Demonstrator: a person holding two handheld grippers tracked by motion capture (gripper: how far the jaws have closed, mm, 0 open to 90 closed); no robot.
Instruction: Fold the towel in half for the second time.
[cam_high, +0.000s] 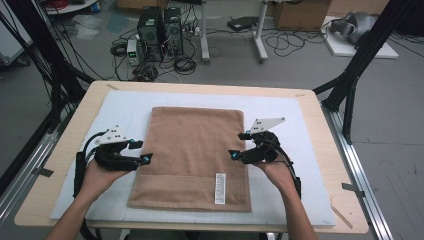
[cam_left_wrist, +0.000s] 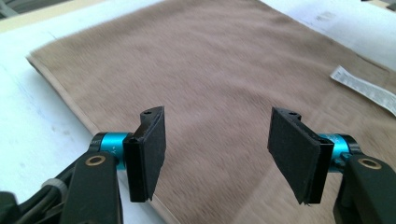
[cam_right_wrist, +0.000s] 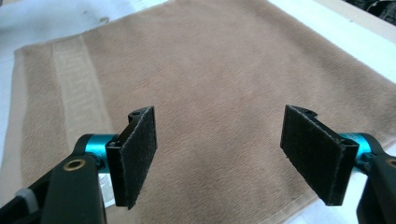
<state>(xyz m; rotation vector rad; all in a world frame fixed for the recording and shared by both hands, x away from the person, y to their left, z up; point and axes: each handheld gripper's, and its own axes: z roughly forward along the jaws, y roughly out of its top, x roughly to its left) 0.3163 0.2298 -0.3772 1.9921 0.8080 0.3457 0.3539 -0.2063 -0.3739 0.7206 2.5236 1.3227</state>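
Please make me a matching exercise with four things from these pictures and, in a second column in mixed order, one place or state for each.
1. towel
2. label
3. left tool
4. right tool

a. open at the towel's left edge
b. white, near the towel's front right corner
c. lying flat on the white mat
d. open at the towel's right edge

Pairs: 1-c, 2-b, 3-a, 4-d

Gaping tool (cam_right_wrist: 217, 154) over brown towel (cam_right_wrist: 224, 70) (nothing between the pads)

Two black handheld grippers, left gripper (cam_high: 140, 151) and right gripper (cam_high: 239, 145), with teal collars, brass screws, black cables and grey three-cornered top plates.
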